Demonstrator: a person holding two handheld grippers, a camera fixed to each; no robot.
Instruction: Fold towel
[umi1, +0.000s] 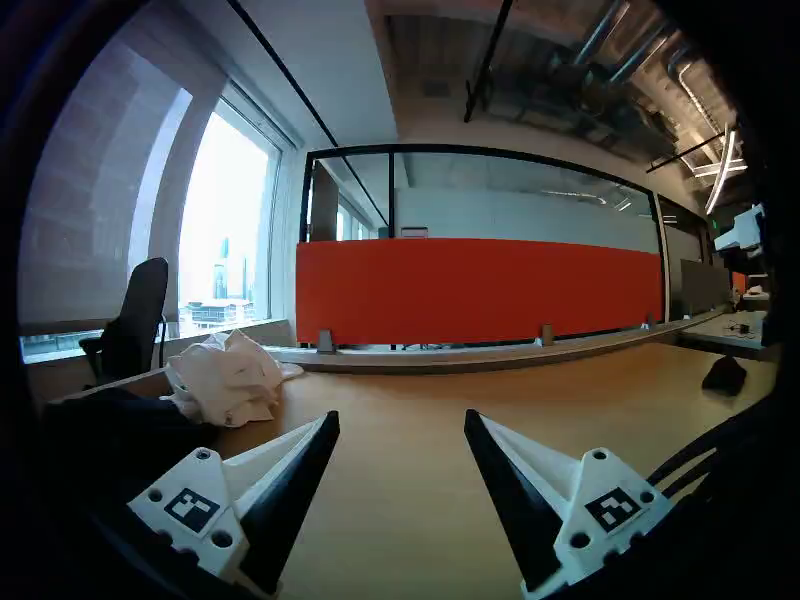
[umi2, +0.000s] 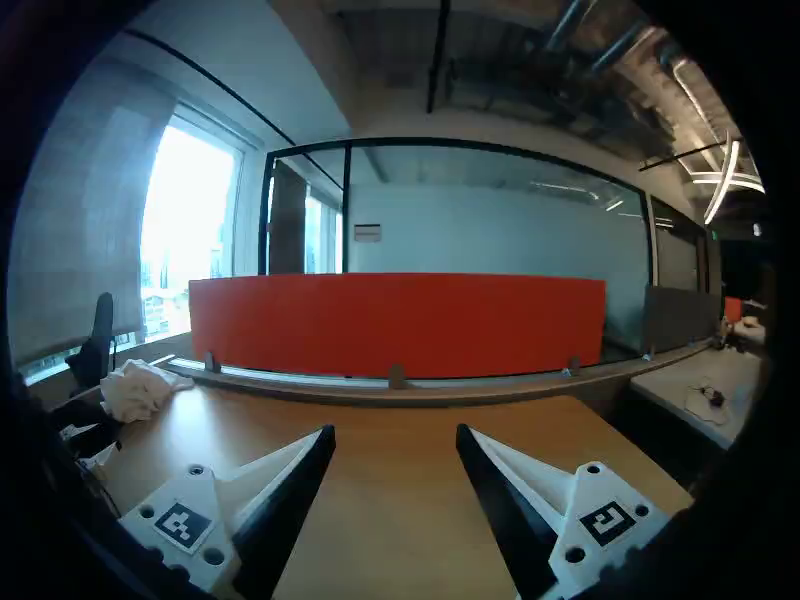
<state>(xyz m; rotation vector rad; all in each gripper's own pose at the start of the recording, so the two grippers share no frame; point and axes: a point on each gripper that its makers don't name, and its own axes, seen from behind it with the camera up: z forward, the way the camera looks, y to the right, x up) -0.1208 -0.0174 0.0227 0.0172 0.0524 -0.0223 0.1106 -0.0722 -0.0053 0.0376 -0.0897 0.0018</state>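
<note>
Towel (umi1: 225, 378) waits untouched: up close the left gripper (umi1: 401, 414) and right gripper (umi2: 396, 429) hang over the desk (umi1: 600, 400), fingers spread wide and empty, and farther off it sits crumpled at the desk's left edge, red divider (umi1: 480, 290) behind.

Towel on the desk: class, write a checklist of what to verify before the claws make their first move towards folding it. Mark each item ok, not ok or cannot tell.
1. Left claw open and empty: ok.
2. Right claw open and empty: ok.
3. Towel in sight: ok, off to the left on the desk.
4. Towel lying flat: not ok, it is a crumpled heap.
5. Towel corners easy to find: cannot tell.
6. Room on the desk ahead of both claws for spreading: ok, bare wood there.
</note>
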